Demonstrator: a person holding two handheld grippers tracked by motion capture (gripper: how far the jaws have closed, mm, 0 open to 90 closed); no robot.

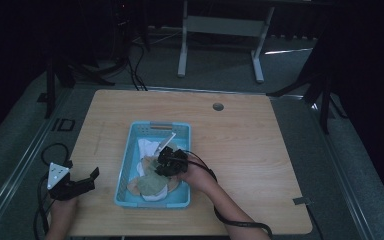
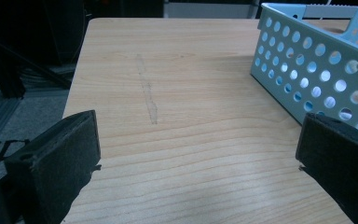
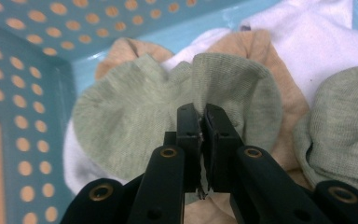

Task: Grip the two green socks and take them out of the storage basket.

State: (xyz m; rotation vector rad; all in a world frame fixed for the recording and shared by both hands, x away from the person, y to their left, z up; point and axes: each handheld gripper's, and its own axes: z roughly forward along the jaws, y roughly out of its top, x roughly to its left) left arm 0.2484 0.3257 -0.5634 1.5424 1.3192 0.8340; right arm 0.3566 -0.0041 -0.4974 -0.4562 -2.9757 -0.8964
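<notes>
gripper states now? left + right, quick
Left gripper: open, empty, over the table beside the basket.
Right gripper: shut on green sock in the basket.

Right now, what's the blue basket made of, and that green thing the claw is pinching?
The blue basket looks like hard moulded plastic, smooth with a slight sheen: its walls have neat rows of round holes. The green sock pinched by the right claw looks like soft knitted fabric, probably cotton: matte, finely ribbed, and bunching into folds.

My table is pale wood; 1 blue basket sits toward 7 o'clock of its centre.
</notes>
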